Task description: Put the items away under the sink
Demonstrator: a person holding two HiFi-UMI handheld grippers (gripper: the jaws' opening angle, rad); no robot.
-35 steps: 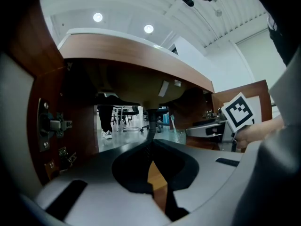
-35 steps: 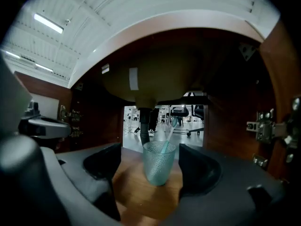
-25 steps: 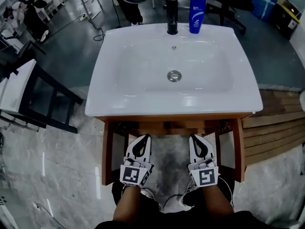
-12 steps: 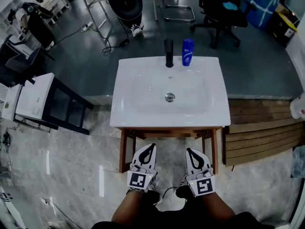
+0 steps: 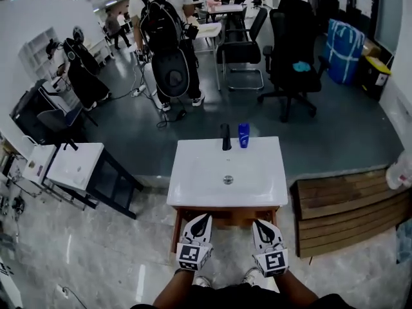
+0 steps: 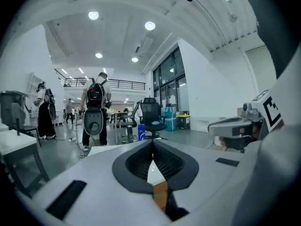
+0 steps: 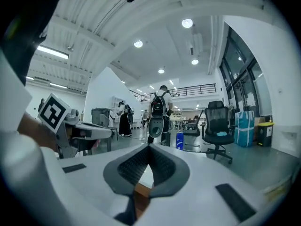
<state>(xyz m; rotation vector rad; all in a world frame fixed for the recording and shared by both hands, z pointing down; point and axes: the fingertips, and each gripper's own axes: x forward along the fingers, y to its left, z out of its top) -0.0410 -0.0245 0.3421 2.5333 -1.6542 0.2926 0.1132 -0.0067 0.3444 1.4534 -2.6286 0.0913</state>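
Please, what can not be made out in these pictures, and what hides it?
- Space under the sink: in the head view, the white basin covers it from above.
- Label of the blue bottle: too small to read in every view.
- Sink in the left gripper view: mostly behind the shut fingers.

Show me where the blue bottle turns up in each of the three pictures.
Head view: blue bottle on the sink's back edge, right of the faucet.
Left gripper view: bottle just left of centre, above the jaw tips.
Right gripper view: bottle right of centre.
Shared landmark: the black office chair behind it.
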